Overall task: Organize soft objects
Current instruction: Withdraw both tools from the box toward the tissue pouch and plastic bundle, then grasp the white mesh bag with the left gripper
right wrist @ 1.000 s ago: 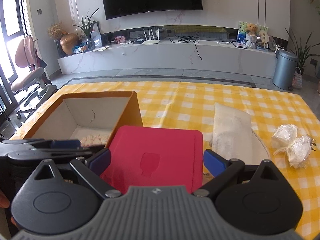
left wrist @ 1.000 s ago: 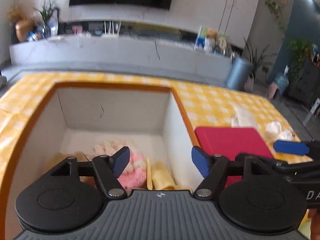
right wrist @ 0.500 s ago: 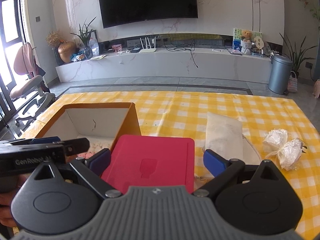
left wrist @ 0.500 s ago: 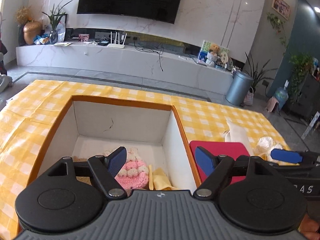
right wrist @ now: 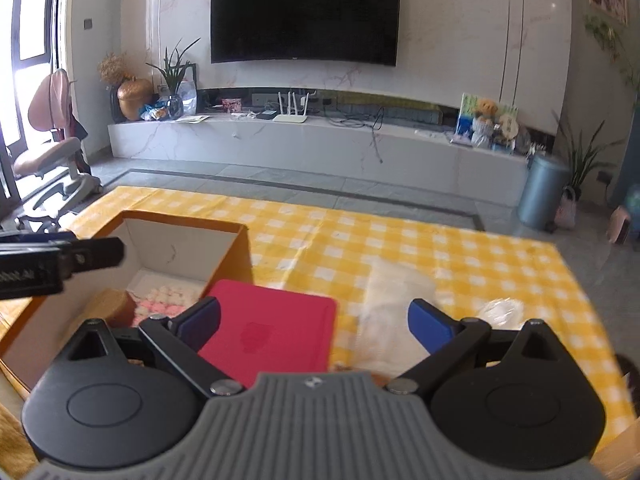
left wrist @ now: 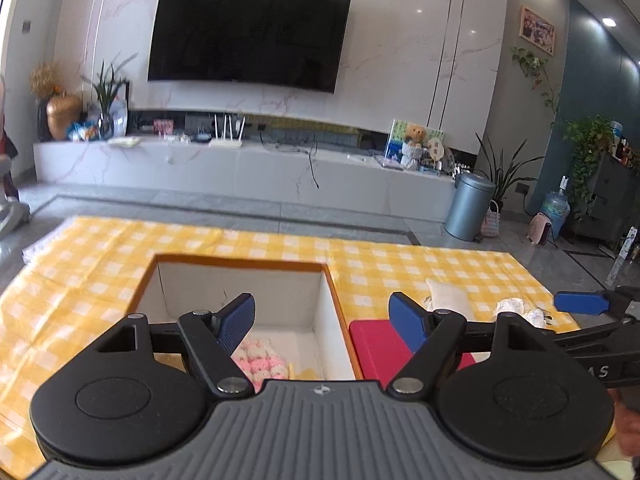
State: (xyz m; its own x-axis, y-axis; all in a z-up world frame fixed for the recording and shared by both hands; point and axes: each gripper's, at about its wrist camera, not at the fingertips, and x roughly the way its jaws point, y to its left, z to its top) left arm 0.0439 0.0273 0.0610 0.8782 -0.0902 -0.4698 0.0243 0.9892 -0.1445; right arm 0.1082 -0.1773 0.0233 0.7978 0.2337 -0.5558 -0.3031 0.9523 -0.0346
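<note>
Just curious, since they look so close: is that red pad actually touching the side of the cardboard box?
Cannot tell. In the right wrist view the red pad sits right beside the box, but the near finger hides where they would meet; the left wrist view shows no clear gap either.

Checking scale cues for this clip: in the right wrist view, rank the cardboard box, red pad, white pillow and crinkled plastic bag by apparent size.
1. cardboard box
2. red pad
3. white pillow, blurred, outline unsure
4. crinkled plastic bag, partly hidden by the gripper
</note>
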